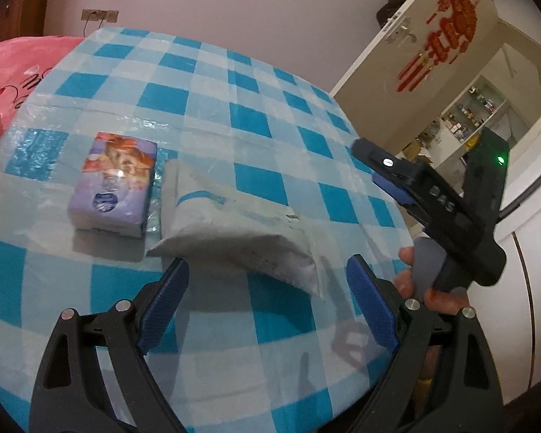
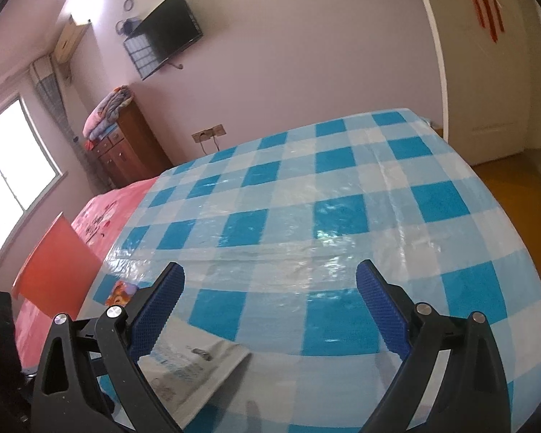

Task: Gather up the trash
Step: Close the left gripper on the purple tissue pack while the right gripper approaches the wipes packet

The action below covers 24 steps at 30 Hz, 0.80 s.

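Left claw (image 1: 267,303) wide, empty, hovering above bench (image 1: 270,115). Grey mailer (image 1: 234,231) lies just beyond claw tips at 12 o'clock, near end lifted off cloth. Tissue pack (image 1: 115,184) just beside mailer at 9 o'clock. Right claw (image 2: 270,306) wide, empty; mailer (image 2: 194,368) at 7 o'clock under its left finger. Risks: limp bag may slip or fold out of pinch; sideways drift could snag tissue pack; both claws near same bag may collide.
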Available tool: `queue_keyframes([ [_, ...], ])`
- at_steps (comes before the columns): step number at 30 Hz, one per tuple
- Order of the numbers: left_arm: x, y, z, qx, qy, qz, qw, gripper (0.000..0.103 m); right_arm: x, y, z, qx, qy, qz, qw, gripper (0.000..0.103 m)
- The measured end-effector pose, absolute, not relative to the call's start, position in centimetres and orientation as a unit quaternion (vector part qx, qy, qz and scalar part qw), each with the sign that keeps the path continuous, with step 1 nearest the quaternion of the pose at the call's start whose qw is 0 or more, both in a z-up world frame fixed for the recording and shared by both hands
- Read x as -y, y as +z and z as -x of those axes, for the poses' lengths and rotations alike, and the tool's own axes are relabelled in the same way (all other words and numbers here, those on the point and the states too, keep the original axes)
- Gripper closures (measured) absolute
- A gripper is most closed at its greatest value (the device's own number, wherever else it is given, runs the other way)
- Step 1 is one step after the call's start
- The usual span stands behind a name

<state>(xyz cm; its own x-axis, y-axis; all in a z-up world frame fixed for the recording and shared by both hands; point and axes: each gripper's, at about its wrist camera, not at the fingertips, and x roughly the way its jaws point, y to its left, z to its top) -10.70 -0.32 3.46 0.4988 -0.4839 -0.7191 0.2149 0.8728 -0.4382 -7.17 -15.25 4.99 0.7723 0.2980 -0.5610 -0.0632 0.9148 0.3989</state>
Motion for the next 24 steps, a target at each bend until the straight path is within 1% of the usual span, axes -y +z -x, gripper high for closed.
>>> queue_keyframes([
  [8, 2.0, 2.8, 7.4, -0.461, -0.192, 0.130, 0.857, 0.014, 18.1, 3.5, 6.5, -0.330, 0.085, -0.215, 0.915, 0.008],
  [16, 7.0, 1.7, 3.9, -0.470, -0.223, 0.113, 0.846, 0.014, 21.2, 2.5, 6.0, -0.334, 0.063, -0.250, 0.906, 0.008],
  [21, 10.3, 1.5, 2.8, -0.469, -0.255, 0.104, 0.839, 0.014, 23.6, 2.1, 5.8, -0.330, 0.042, -0.274, 0.902, 0.008],
  [24, 10.8, 1.8, 2.8, -0.465, -0.256, 0.093, 0.843, 0.014, 24.8, 1.6, 5.7, -0.334, 0.030, -0.288, 0.897, 0.008],
])
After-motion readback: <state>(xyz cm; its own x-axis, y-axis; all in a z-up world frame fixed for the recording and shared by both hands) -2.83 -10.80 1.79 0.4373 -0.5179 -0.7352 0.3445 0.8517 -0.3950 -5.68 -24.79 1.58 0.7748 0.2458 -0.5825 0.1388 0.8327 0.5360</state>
